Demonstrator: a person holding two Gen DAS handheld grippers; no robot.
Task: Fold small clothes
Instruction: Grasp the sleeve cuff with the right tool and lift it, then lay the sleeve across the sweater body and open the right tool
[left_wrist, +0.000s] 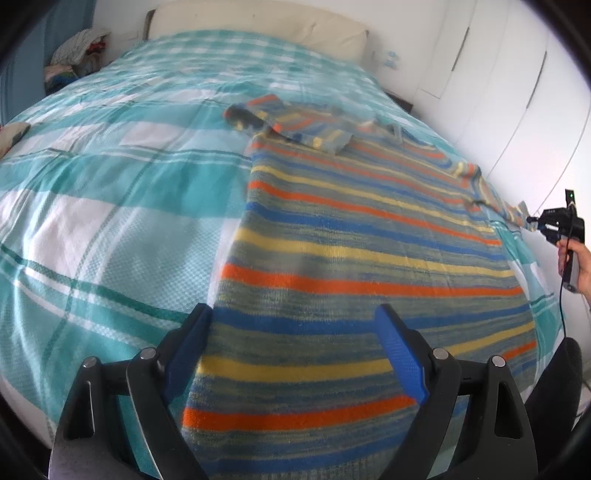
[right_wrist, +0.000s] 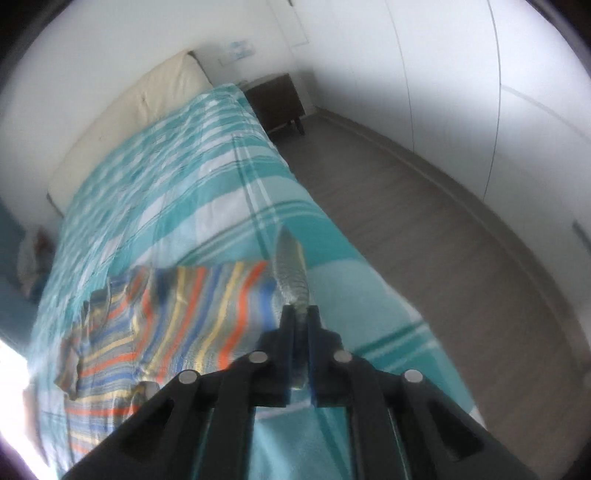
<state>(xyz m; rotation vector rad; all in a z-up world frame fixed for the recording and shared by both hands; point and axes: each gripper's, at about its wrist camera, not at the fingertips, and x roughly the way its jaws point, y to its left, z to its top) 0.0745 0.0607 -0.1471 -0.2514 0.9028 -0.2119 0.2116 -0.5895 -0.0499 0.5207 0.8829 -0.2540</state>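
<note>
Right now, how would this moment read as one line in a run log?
step: sleeve fold | left gripper: open over striped knitted sweater | right gripper: shut on sweater's sleeve cuff | surface: teal checked bedspread

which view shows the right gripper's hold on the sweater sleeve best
The right wrist view: the right gripper is shut on the sleeve cuff at close range. The left wrist view shows that gripper small at the frame edge, pulling the sleeve out sideways.

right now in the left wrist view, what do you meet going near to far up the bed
left gripper, open → striped sweater body → its folded-over sleeve → bedspread → cream headboard
</note>
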